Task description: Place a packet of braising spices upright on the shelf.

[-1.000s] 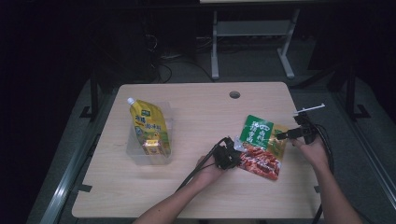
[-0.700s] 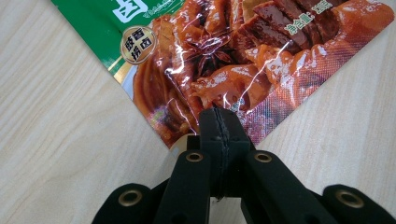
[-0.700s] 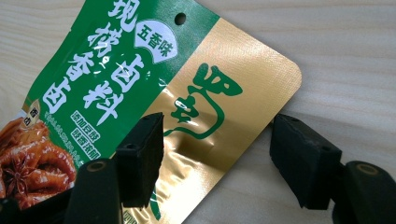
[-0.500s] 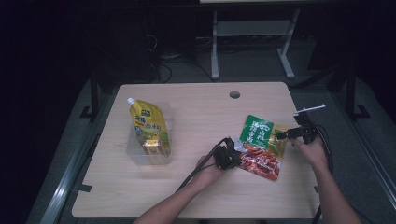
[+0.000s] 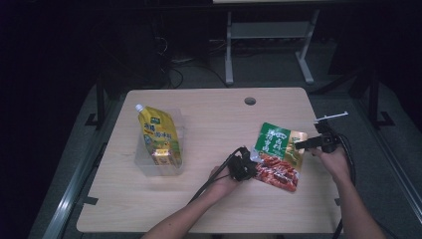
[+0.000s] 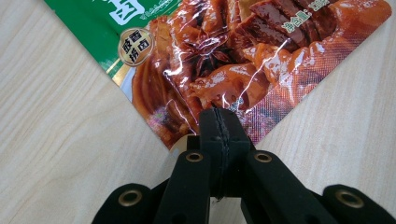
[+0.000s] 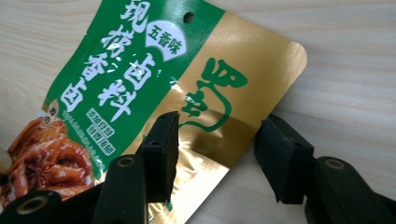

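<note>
A flat food packet (image 5: pixel 276 149), green and gold on top with red braised meat printed below, lies on the wooden table (image 5: pixel 214 119) right of centre. My left gripper (image 5: pixel 249 168) is shut on the packet's near left corner; in the left gripper view the jaws (image 6: pixel 218 116) pinch the red end of the packet (image 6: pixel 224 60). My right gripper (image 5: pixel 299 145) is at the packet's right side, and its jaws have just been closing. In the right gripper view they (image 7: pixel 219 135) stand apart, straddling the gold edge of the packet (image 7: pixel 140 70) without pressing on it.
A yellow spout pouch (image 5: pixel 158 134) lies in a clear plastic tub (image 5: pixel 144 167) on the table's left half. A round cable hole (image 5: pixel 250 101) sits near the far edge. A white-legged stand (image 5: pixel 268 35) is on the floor beyond the table.
</note>
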`<state>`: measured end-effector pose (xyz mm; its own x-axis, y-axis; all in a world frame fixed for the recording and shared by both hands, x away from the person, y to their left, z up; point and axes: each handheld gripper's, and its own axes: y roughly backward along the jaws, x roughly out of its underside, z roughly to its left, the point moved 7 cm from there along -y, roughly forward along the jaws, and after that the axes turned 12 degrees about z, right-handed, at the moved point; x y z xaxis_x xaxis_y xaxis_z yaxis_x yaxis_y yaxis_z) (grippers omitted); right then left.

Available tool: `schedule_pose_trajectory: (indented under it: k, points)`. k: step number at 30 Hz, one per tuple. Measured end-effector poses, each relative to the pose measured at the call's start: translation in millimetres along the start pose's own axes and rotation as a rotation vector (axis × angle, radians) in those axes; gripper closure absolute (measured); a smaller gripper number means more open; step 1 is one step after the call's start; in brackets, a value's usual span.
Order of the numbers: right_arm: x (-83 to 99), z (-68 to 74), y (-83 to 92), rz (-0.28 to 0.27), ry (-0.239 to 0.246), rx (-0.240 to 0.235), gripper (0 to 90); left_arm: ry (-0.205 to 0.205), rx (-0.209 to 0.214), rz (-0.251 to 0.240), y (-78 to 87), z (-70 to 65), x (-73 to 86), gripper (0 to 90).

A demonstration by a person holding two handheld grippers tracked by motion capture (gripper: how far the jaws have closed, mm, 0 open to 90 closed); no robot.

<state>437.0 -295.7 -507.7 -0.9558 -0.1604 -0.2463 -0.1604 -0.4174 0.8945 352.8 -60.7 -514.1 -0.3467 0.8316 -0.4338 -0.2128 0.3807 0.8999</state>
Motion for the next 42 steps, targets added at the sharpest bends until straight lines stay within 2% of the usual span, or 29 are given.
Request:
schedule_pose_trajectory:
  k: [4,5,11,15,19,24,28,37,42]
  points:
    - [-1.0,3.9,-0.2,0.000,0.031,-0.038,51.5,-0.001,0.002,0.002,0.0,0.0,-0.1,89.8]
    - [-0.4,5.5,-0.3,0.012,0.020,-0.046,51.6,-0.005,-0.001,0.002,0.1,0.4,-0.1,89.8]
    - [1.7,6.0,-5.8,0.047,0.030,-0.070,58.3,-0.013,-0.006,0.009,0.3,0.5,0.0,89.8]
    - [0.9,8.9,-7.4,0.045,0.033,-0.084,62.9,-0.015,-0.005,0.011,0.4,0.6,-0.1,89.7]
    - [0.8,10.8,-7.9,0.055,0.048,-0.076,68.4,-0.018,-0.006,0.016,0.6,0.6,-0.1,89.8]
    - [1.5,10.4,-10.7,0.067,0.033,-0.072,71.6,-0.018,-0.007,0.015,0.5,0.6,-0.1,89.8]
    - [1.3,12.3,-11.9,0.072,0.052,-0.056,74.5,-0.016,-0.007,0.012,0.2,0.4,-0.6,89.8]
    - [2.1,12.8,-13.4,0.082,0.049,-0.057,83.6,-0.014,-0.009,0.004,-0.5,0.3,-1.5,89.8]
    - [1.2,14.1,-14.5,0.080,0.060,-0.054,84.0,-0.016,-0.008,0.008,-0.4,0.1,-1.8,89.7]
